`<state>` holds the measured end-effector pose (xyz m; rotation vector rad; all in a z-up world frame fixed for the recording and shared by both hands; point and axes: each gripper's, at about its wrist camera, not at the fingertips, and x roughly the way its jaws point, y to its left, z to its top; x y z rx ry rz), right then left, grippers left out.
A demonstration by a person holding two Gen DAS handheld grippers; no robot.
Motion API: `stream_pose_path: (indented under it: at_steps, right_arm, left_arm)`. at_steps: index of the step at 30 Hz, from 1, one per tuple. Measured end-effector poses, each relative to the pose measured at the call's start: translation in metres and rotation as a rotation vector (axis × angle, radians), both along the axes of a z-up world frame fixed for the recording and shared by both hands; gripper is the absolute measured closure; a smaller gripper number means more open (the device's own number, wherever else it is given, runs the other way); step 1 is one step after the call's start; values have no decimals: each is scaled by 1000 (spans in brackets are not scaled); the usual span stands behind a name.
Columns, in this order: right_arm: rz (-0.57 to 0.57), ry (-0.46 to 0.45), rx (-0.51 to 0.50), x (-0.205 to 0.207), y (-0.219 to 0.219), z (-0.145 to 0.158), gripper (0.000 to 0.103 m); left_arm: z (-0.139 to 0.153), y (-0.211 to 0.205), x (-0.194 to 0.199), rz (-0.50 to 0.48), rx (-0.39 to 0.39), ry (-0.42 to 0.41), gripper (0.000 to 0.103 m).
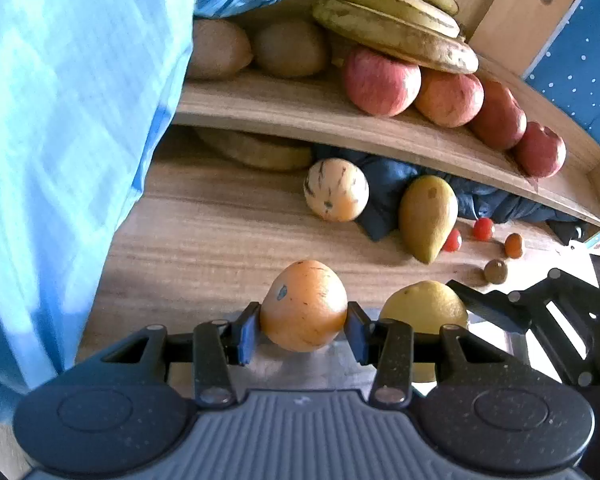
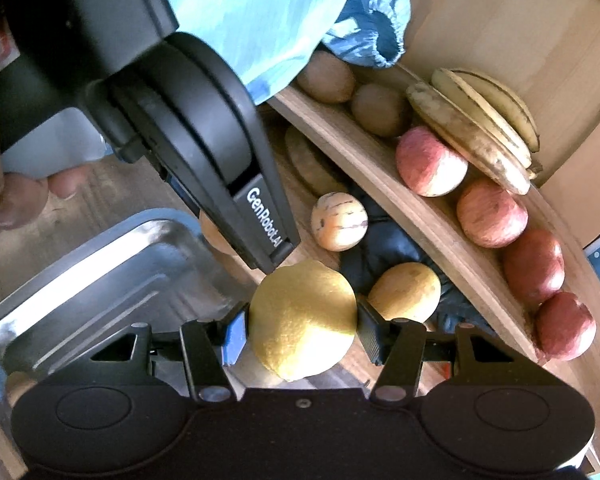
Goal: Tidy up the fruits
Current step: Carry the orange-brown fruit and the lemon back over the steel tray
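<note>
Wooden counter [image 1: 204,232] carries loose fruits under a curved shelf [image 1: 340,120]. Left gripper [image 1: 303,326] fingers clamp the orange [image 1: 304,306], right gripper [image 2: 302,334] fingers clamp the lemon [image 2: 303,324], both above the metal tray [image 2: 100,264]. Round skins may slip from the small pads, and the close grippers may collide

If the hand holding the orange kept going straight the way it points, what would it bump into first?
Probably the bare wooden table. The left gripper, shut on the orange, points steeply down; the striped melon lies farther on, though depth is unclear.
</note>
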<state>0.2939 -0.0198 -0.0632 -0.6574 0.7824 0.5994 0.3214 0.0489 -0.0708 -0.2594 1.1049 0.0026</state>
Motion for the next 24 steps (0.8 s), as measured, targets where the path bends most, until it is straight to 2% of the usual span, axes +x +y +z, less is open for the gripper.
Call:
stream_pose_path:
  at_steps: [13,24]
  right_arm:
    - [61,41,17,-41,-2,0,45]
    - [125,71,23,-65,1,-2,45]
  left_arm:
    - [-4,4,-51,69,11,38,55]
    - [-6,5,-78,113,1,51,55]
